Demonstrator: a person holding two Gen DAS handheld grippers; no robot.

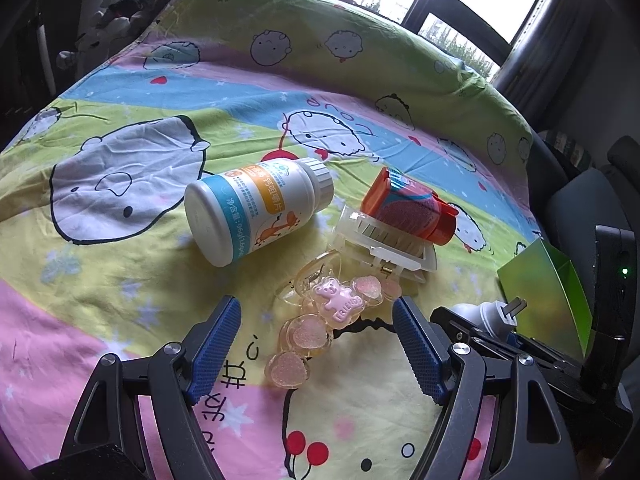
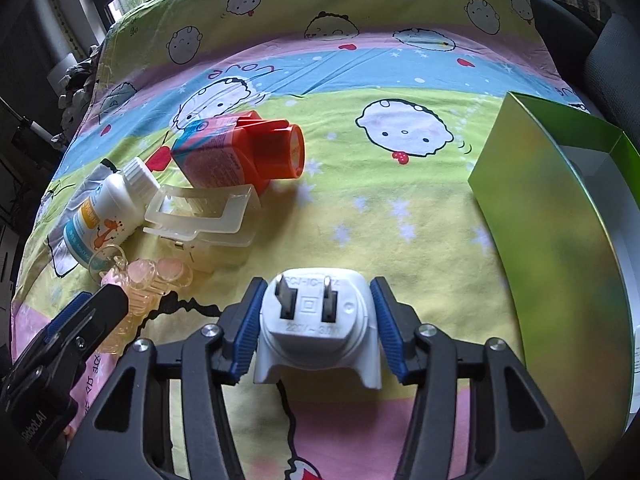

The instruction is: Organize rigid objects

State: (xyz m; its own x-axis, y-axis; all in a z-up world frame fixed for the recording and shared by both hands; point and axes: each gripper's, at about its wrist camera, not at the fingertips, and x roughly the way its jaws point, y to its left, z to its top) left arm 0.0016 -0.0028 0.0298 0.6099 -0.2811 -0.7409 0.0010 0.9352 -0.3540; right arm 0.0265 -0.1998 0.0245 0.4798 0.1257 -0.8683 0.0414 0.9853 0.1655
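Plug adapter point(image 2: 318, 326), white and hard-shelled, sits between the blue pads of the right gripper point(image 2: 316, 326), prongs pointing up toward twelve o'clock in the right wrist view; the pads look pressed to its flanks, clamped on the body. It reads as light, stiff plastic, smooth enough to slip, so the broad side walls below the prongs are the sensible place to hold, never the metal blades. Over at nine o'clock, the left gripper point(image 1: 318, 344) stands apart, jaws wide, straddling a pink hair clip point(image 1: 320, 328) with glittery hearts and a small bear; that clip looks brittle and springy, best pinched across its middle. Beyond it lie a clear claw clip point(image 1: 384, 244), a white pill bottle point(image 1: 256, 208) on its side at eleven o'clock, and an orange-capped container point(image 1: 408, 208) at one o'clock, both round and likely to roll. A green box point(image 2: 556, 240) stands open at three o'clock in the right view, probably the destination. Everything rests on a soft cartoon-print sheet point(image 1: 140, 280), wrinkled and yielding, so pieces may sink or tilt. Windows point(image 1: 500, 0) brighten the far side of a dim room.
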